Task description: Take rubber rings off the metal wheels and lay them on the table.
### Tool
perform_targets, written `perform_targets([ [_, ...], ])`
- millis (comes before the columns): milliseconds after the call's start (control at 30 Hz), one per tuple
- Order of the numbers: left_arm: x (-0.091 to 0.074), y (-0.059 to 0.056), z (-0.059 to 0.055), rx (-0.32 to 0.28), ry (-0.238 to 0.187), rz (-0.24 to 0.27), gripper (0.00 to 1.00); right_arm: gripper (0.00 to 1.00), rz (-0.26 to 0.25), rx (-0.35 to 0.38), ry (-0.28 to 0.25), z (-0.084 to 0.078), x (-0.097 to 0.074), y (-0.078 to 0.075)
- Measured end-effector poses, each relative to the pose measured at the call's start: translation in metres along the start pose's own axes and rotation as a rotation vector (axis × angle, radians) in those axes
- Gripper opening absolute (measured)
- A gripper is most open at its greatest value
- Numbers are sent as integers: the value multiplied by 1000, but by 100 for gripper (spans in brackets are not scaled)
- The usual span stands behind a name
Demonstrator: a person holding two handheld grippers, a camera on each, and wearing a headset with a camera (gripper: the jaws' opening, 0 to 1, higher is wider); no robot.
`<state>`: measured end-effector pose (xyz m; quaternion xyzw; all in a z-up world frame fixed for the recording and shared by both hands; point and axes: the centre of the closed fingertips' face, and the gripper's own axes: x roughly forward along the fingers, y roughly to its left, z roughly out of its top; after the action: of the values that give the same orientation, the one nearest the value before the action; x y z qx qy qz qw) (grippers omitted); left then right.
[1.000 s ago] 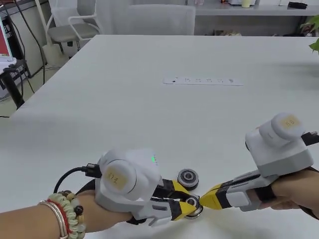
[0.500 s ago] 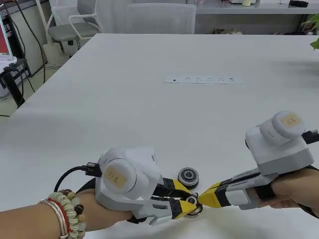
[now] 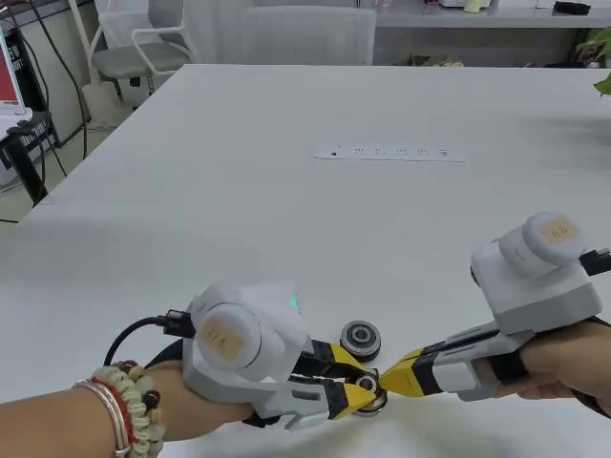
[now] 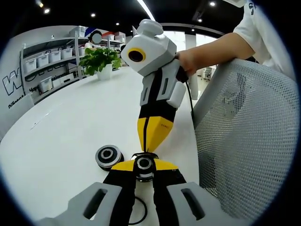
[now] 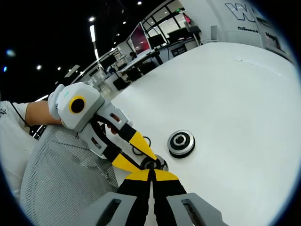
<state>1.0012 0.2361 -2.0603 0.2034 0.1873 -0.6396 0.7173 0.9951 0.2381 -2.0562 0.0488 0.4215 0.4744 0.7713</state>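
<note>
Near the near edge of the table, a wheel is clamped between the jaws of the left gripper. This is judged to be so that it is kept steady while its ring is worked off. The right gripper is set tip to tip against it. Its jaws are closed to a point at the wheel's rim, and whether rubber is pinched between them cannot be told. A second wheel is seen lying flat just beyond, untouched, presumably for later.
</note>
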Motion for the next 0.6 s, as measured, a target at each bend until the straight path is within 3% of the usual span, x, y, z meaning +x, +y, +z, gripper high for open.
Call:
perform_targets([
  [600,0,0,0,5,0,-4,8,0,15,19,-9,2,-1,-1],
])
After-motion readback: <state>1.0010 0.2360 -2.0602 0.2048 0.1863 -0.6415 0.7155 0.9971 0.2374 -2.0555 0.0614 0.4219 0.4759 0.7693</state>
